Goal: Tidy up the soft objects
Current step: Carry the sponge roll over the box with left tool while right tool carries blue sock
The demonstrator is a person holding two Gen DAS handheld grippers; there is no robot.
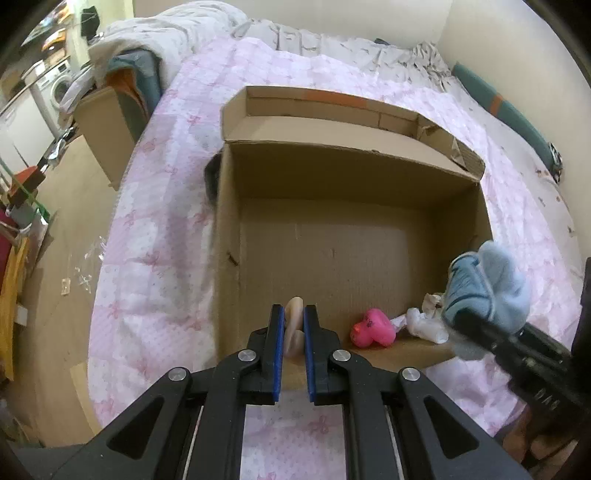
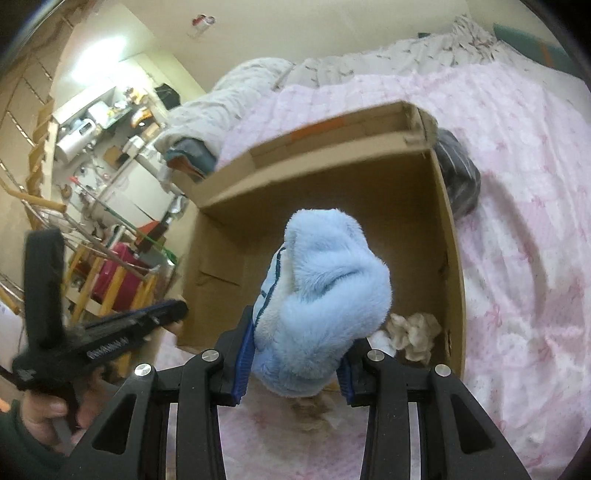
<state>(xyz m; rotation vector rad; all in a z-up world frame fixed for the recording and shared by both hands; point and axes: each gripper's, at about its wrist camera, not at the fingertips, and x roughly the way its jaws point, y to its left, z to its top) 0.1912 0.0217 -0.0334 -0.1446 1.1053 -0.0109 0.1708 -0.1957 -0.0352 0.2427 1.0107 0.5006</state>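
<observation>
Left wrist view first: the bed (image 1: 155, 236) fills most of the room, spread with a pink quilt printed with bows, and a rumpled white duvet (image 1: 166, 33) is heaped at its far end. On the quilt sits an open cardboard box (image 1: 332, 184), flaps up, its floor mostly bare. A dark bundle of cloth (image 2: 460, 177) lies on the quilt just beside one outer wall of the box.

The right gripper (image 2: 295, 365) is clamped on a fluffy light-blue soft toy (image 2: 325, 295) — the plush bulges out past both blue pads and hangs over the near part of the box. From the left wrist view the same toy shows at the right edge, above the box's near corner.

The left gripper (image 1: 294, 321) is closed tight on a small pale peach soft piece (image 1: 294, 317), pinched between its pads above the near edge of the box; what it is I cannot tell.

Inside the box, against the near wall, sits a pink rubber duck (image 1: 373, 328), and just beside it some crumpled white material (image 1: 424, 321) — paper or plastic, hard to say. A hand (image 2: 44, 413) in a dark green sleeve grips the left gripper's handle.
</observation>
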